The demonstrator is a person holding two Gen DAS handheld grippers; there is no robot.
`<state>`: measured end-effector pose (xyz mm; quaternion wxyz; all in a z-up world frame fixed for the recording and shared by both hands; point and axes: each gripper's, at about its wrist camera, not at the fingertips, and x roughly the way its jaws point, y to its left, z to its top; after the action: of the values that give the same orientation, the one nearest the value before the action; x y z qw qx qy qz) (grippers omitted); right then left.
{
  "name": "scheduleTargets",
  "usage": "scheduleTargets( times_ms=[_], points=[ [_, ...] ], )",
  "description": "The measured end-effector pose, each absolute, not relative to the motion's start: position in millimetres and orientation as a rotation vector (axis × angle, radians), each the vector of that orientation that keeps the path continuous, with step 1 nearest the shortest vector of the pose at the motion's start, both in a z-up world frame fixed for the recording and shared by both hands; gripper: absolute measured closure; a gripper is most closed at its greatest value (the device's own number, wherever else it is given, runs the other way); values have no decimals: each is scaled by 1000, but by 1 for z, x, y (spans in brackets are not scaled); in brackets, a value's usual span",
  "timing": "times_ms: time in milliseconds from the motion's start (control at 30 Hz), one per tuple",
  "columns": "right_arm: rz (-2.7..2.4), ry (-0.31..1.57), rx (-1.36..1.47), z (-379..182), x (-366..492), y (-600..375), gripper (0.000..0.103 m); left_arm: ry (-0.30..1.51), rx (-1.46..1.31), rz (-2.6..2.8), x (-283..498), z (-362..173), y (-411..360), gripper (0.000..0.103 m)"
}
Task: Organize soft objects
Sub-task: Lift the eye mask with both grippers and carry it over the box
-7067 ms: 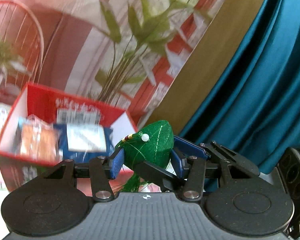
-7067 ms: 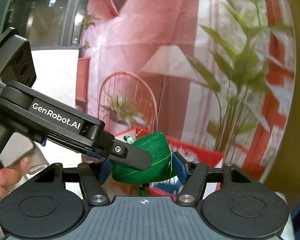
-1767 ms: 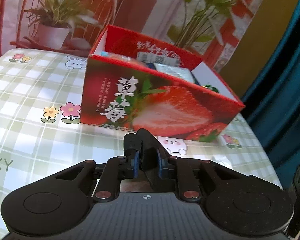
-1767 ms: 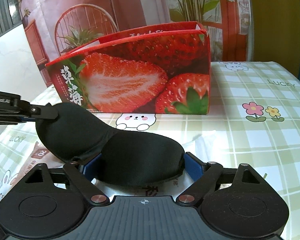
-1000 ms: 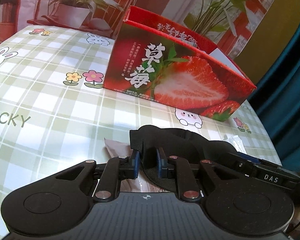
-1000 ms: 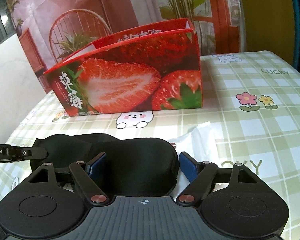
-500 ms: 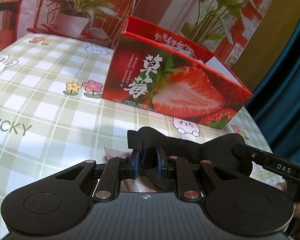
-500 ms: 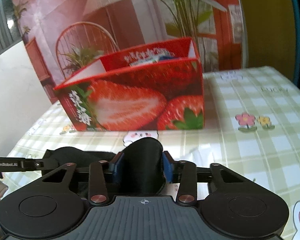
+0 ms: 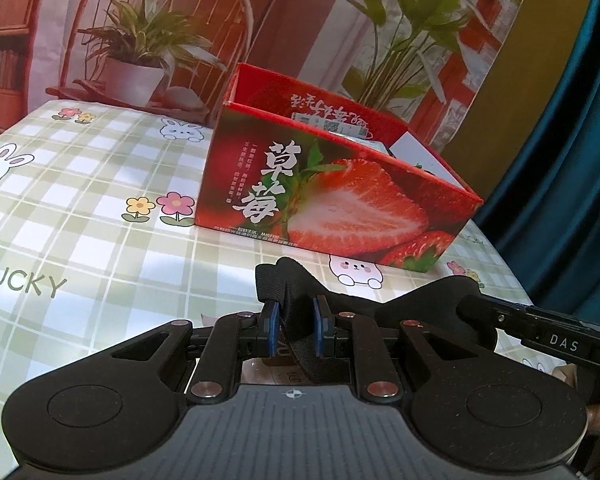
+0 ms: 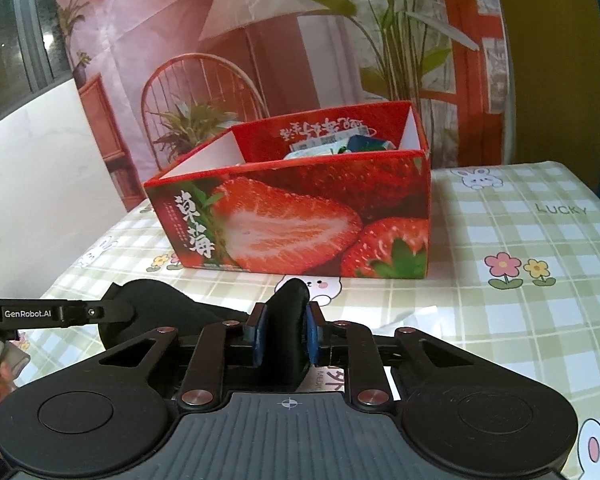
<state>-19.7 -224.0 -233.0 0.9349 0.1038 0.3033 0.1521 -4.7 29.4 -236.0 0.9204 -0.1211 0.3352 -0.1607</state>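
A black padded eye mask [image 9: 432, 306] hangs just above the checked tablecloth, stretched between both grippers. My left gripper [image 9: 294, 314] is shut on the mask's strap end, which stands up between the blue pads. My right gripper [image 10: 286, 322] has its jaws closing on the other end [image 10: 290, 296]; that end is pinched into an upright fold and the pads press on it. The mask's left lobe [image 10: 156, 300] lies by the left gripper's finger [image 10: 60, 314]. The red strawberry box [image 9: 320, 200] [image 10: 292, 232] stands open-topped just beyond the mask.
Several packets [image 10: 332, 146] lie inside the box. A printed sachet [image 10: 328, 376] and a white wrapper [image 10: 414, 316] lie on the tablecloth [image 9: 80, 200] under the grippers. A teal curtain [image 9: 572, 140] hangs past the table's right edge. A printed backdrop stands behind the table.
The right gripper's wide jaws have closed onto the mask's end, folding it upright. Both grippers have lifted the mask slightly, and more of the box's inside shows.
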Motion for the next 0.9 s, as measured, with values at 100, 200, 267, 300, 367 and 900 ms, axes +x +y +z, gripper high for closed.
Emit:
scheduleTargets(
  times_ms=[100, 200, 267, 300, 367, 900],
  points=[
    [311, 623, 208, -234, -20, -223, 85, 700, -250, -330, -3, -238, 32, 85],
    [309, 630, 213, -236, -19, -223, 85, 704, -249, -329, -2, -239, 32, 85],
    [309, 632, 214, -236, -18, -223, 85, 704, -247, -328, -2, -239, 31, 85],
    [310, 632, 214, -237, -18, -223, 85, 702, -247, -327, -2, -239, 31, 85],
    [313, 630, 213, -236, -18, -223, 85, 698, -248, -327, -2, -239, 31, 85],
    [372, 436, 167, -165, 4, -233, 89, 462, -180, -356, 16, -161, 29, 86]
  ],
)
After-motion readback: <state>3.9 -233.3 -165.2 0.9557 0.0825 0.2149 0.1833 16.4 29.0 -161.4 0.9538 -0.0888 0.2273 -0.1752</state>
